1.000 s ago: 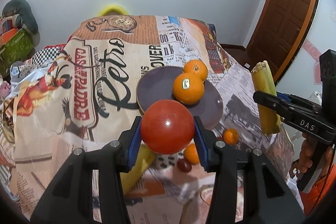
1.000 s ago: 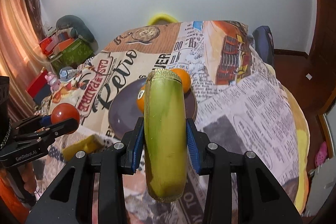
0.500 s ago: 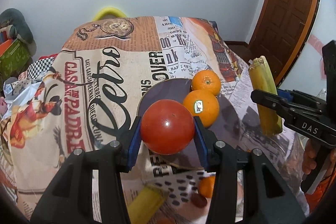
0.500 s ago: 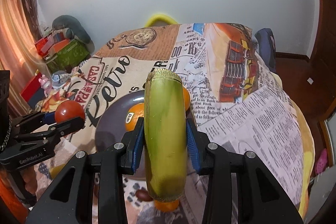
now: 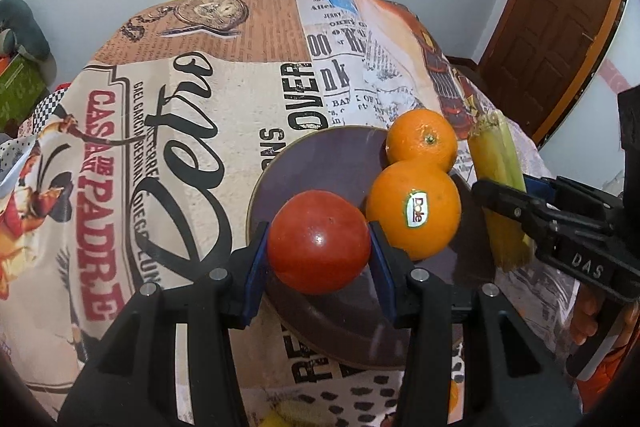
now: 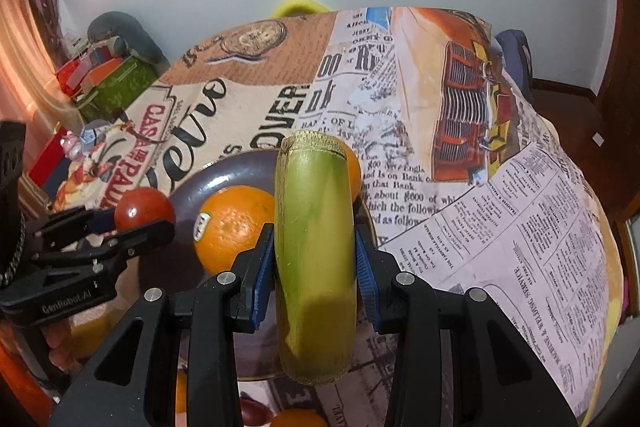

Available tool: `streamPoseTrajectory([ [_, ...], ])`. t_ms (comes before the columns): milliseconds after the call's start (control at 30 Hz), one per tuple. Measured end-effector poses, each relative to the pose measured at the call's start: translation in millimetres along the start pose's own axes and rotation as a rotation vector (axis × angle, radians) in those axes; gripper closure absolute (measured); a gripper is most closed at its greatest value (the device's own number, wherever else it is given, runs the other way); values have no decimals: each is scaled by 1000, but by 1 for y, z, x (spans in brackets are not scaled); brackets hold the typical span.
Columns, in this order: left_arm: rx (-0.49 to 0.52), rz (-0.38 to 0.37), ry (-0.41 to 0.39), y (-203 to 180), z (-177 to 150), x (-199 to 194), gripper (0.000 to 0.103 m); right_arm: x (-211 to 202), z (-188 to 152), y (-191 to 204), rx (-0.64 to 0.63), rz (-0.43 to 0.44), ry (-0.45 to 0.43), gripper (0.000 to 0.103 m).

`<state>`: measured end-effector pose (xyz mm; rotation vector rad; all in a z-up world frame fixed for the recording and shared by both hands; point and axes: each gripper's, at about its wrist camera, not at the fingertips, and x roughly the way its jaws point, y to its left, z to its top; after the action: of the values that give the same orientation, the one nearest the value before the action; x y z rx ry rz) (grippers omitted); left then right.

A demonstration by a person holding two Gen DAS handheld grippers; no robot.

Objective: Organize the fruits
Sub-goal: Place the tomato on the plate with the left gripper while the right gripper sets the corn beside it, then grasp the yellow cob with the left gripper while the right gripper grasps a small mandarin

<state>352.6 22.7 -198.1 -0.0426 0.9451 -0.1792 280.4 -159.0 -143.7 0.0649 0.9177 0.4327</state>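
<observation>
**Operator:** I am looking at the table first: its printed cloth is showing "OVER", "CASA DE PADRE" in red, and a big script word I am reading only in part. On the right wrist view I am reading "about $600" and "MARINE & WEDDING SERVICE" in the newsprint.

**Observer:** And the plate?

**Operator:** The dark plate is sitting on that cloth, carrying two oranges touching each other. The near orange is wearing a "Dole" sticker; the far orange is sitting at the plate's back edge.

**Observer:** What are the grippers doing?

**Operator:** My right gripper is clamping the corn cob in its green husk, the cob pointing away from the camera over the plate's right side. Seen from the left, its body is reading "DAS". My left gripper is pinching the red tomato over the plate's near part, just beside the stickered orange; its body is reading "GenRobot.AI".

**Observer:** Changes from a second ago?

**Operator:** Both grippers are coming forward and lower; the plate is filling more of both views, and the loose fruit near the table's front edge is slipping almost out of the left view.
</observation>
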Motion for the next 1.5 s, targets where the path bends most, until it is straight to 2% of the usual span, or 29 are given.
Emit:
streamPoseTrajectory([
  [300, 1, 6, 22, -5, 4, 14, 56, 8, -2, -6, 13, 25, 28, 68],
  [467, 6, 8, -14, -8, 8, 4, 48, 8, -1, -4, 11, 36, 46, 66],
  [833, -15, 13, -52, -6, 4, -29, 47, -14, -10, 4, 1, 38, 45, 63],
  [1267, -39, 68, -77, 14, -34, -95, 42, -71, -31, 25, -59, -3, -9, 61],
  [1500, -62, 91, -45, 25, -70, -103, 36, -84, -52, 32, -71, -8, 10, 60],
])
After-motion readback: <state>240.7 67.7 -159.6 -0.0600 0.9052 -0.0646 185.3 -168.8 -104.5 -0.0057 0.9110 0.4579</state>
